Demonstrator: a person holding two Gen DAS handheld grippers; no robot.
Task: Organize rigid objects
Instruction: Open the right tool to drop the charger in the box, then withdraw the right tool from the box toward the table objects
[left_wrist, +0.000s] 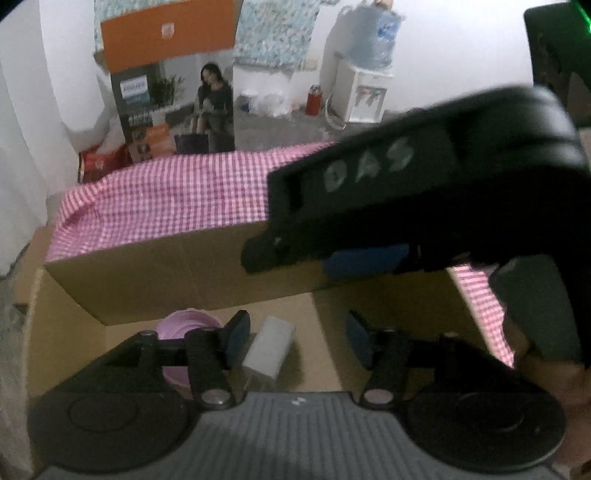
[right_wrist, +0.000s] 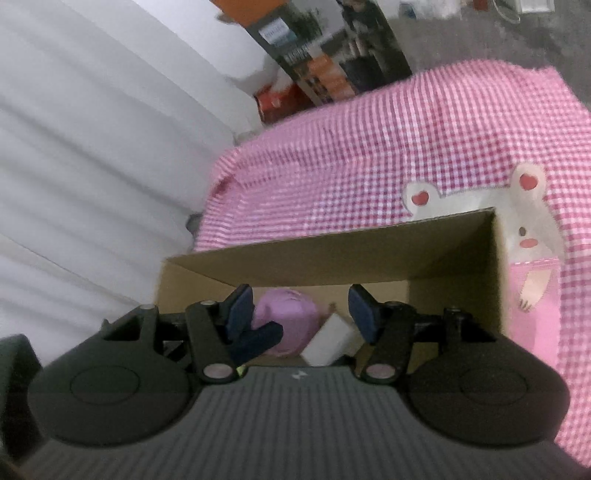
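A brown cardboard box (left_wrist: 177, 273) stands open on a pink checked cloth (left_wrist: 177, 195). Inside lie a pink round bowl-like object (left_wrist: 177, 328) and a white rectangular block (left_wrist: 269, 347). My left gripper (left_wrist: 295, 339) is open and empty above the box, over the white block. My right gripper (right_wrist: 301, 317) is open and empty above the same box (right_wrist: 332, 251); under it lie the pink object (right_wrist: 291, 321) and white block (right_wrist: 328, 345). The right gripper's body (left_wrist: 424, 192) crosses the left wrist view, and a left fingertip (right_wrist: 258, 339) shows in the right wrist view.
The cloth (right_wrist: 369, 147) with a bear picture (right_wrist: 524, 221) covers the surface around the box. Behind stand a printed carton (left_wrist: 173, 103), a red flask (left_wrist: 314, 99) and a water dispenser (left_wrist: 365, 74). White curtain (right_wrist: 92, 147) hangs at the left.
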